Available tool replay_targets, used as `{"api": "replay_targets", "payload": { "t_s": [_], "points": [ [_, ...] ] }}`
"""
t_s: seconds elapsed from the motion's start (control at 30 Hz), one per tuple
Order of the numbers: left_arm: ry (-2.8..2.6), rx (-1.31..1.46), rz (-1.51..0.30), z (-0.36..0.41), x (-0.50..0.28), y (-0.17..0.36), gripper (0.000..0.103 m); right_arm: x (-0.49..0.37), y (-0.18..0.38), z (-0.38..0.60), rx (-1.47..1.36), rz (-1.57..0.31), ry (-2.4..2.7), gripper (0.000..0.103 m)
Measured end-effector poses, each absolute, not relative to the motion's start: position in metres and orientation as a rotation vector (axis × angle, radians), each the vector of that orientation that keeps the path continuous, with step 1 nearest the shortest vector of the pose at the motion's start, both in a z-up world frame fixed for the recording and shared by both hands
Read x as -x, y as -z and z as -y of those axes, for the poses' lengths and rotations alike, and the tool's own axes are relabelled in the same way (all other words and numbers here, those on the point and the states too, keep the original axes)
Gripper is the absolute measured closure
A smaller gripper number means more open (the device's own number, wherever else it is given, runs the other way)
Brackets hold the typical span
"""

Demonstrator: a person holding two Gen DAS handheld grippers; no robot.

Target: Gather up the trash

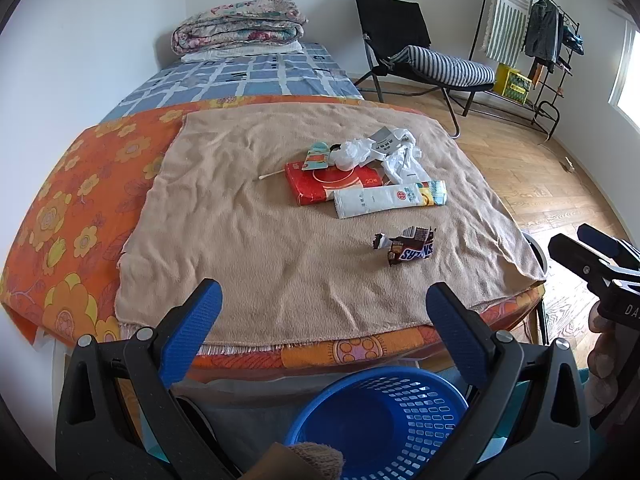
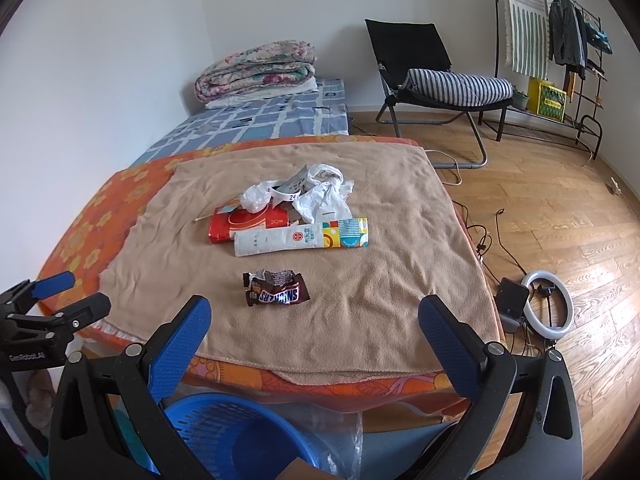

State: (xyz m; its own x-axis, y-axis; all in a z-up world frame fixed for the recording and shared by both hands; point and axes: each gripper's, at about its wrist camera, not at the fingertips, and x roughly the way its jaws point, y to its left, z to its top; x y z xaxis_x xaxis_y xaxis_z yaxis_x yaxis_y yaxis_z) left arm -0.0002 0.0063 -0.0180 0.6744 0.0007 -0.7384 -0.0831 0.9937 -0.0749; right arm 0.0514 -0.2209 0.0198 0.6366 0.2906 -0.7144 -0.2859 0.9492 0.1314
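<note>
From the left wrist, the left gripper (image 1: 324,304) hung with jaws wide apart and empty over the near edge of a tan blanket (image 1: 256,240) on the bed. A Snickers wrapper (image 1: 406,251) lay nearest; behind it, a white sachet (image 1: 384,199), red packet (image 1: 320,184) and crumpled white trash (image 1: 376,152). A blue basket (image 1: 380,420) sat below.

From the right wrist, the right gripper (image 2: 314,320) was likewise spread open and empty, the Snickers wrapper (image 2: 276,288) just ahead.
</note>
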Motion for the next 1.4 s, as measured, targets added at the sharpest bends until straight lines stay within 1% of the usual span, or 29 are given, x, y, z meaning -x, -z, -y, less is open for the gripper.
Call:
{"api": "replay_targets", "payload": {
  "t_s": [1.27,1.4],
  "points": [
    [-0.041,0.113,-0.84,-0.005,0.002,0.023,0.0,-0.05,-0.018,0.219,-0.019,-0.83,-0.334,0.0],
    [-0.045,0.103,-0.847,-0.001,0.009,0.03,0.0,-0.052,-0.015,0.22,-0.022,-0.845,-0.336,0.0]
  ]
}}
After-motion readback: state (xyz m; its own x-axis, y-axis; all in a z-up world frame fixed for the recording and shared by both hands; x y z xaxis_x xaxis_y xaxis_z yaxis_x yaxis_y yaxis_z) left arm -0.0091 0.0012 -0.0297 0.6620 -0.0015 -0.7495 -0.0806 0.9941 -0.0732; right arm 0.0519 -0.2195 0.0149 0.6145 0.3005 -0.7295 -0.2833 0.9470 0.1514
